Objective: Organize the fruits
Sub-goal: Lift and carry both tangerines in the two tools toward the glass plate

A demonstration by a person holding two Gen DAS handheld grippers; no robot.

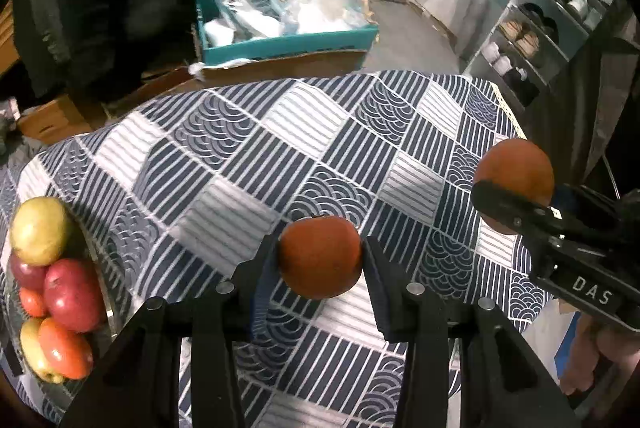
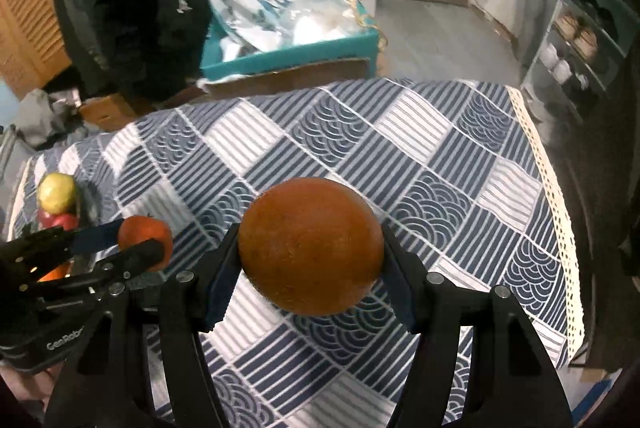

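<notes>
Left gripper (image 1: 320,260) clamped on a small orange (image 1: 320,256), held above the patterned tablecloth (image 1: 224,164). Right gripper (image 2: 310,260) closed around a larger orange (image 2: 310,244), likewise aloft. Glass bowl (image 1: 110,312) at the cloth's left edge, heaped with apples (image 1: 72,294).

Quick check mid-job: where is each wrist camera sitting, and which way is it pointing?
Left wrist: behind the left gripper, which clamps a small orange, facing across the tablecloth; the right gripper shows.
Right wrist: behind the right gripper, which clamps a large orange; the left gripper shows.
Shared: both oranges, tablecloth, teal box.
</notes>
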